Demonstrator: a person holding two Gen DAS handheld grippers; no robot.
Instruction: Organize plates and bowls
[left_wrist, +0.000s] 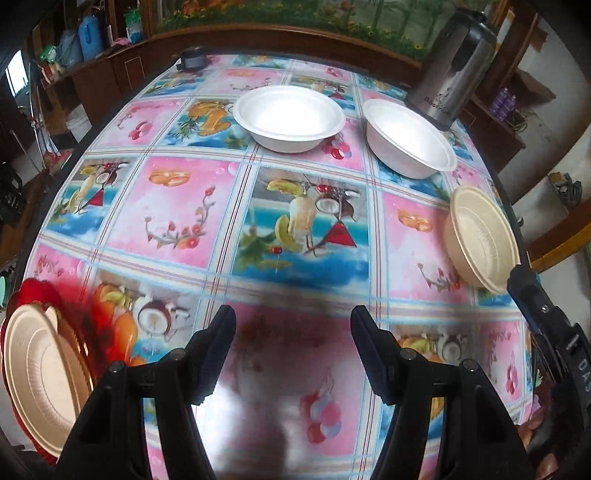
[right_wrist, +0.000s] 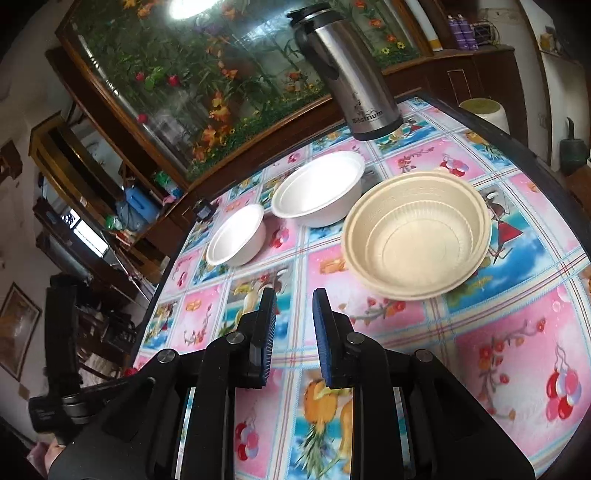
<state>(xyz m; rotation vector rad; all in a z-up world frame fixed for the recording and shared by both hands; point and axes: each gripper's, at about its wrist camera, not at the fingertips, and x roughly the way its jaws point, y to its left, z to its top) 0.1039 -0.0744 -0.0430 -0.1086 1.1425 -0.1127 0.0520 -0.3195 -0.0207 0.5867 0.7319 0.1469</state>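
Observation:
Two white foam bowls (left_wrist: 290, 118) (left_wrist: 410, 138) stand at the far side of the table, and a beige plastic bowl (left_wrist: 480, 240) sits near its right edge. At the left edge, a stack of beige plates (left_wrist: 40, 380) rests on something red. My left gripper (left_wrist: 293, 325) hangs open over bare tablecloth with nothing between its fingers. In the right wrist view the beige bowl (right_wrist: 415, 236) lies just ahead and to the right of my right gripper (right_wrist: 293, 306). That gripper's blue pads stand a narrow gap apart and hold nothing. The larger white bowl (right_wrist: 317, 192) and the smaller one (right_wrist: 236, 236) are farther back.
A steel thermos jug (left_wrist: 454, 70) (right_wrist: 354, 81) stands at the far right corner behind the bowls. A small dark object (left_wrist: 190, 59) lies at the far left corner. The fruit-patterned tablecloth (left_wrist: 184, 206) covers the table. Wooden shelves and a framed flower picture (right_wrist: 207, 74) lie beyond.

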